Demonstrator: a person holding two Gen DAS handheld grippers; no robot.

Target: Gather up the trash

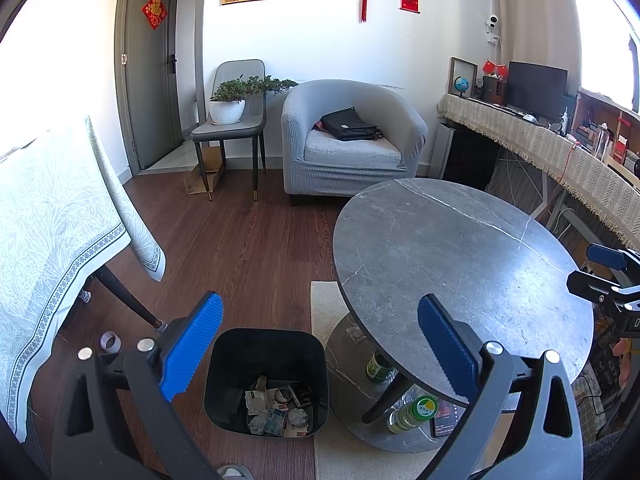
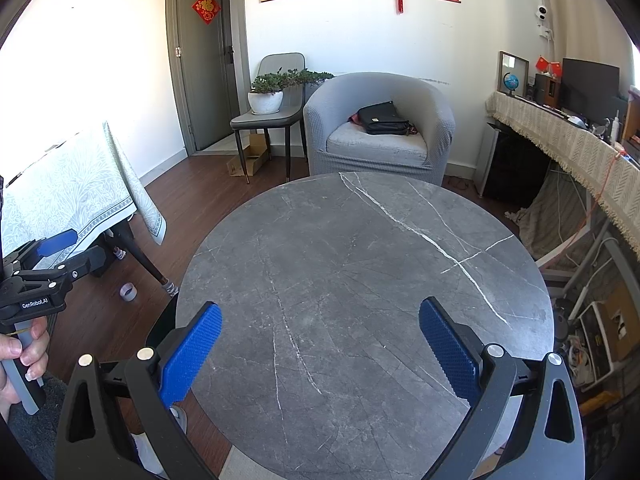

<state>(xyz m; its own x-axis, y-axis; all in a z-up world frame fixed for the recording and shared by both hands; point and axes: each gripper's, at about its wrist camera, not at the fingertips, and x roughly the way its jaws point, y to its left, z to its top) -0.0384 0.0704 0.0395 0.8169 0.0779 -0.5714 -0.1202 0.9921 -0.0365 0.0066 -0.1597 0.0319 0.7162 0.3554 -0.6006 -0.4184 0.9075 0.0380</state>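
Both sets of jaws are spread wide, nothing between them. Left gripper (image 1: 320, 344) hangs over the black plastic trash bin (image 1: 267, 380) on the wooden floor, just beside the round grey marble desk (image 1: 460, 264); crumpled paper and wrappers (image 1: 278, 408) lie at the bin's bottom, below and between the blue pads. Right gripper (image 2: 320, 344) sits above the bare desk top. Small roll of tape (image 1: 111, 341) lies on the floor left of the bin. Green-capped bottles (image 1: 412, 410) stand on the desk's lower shelf.
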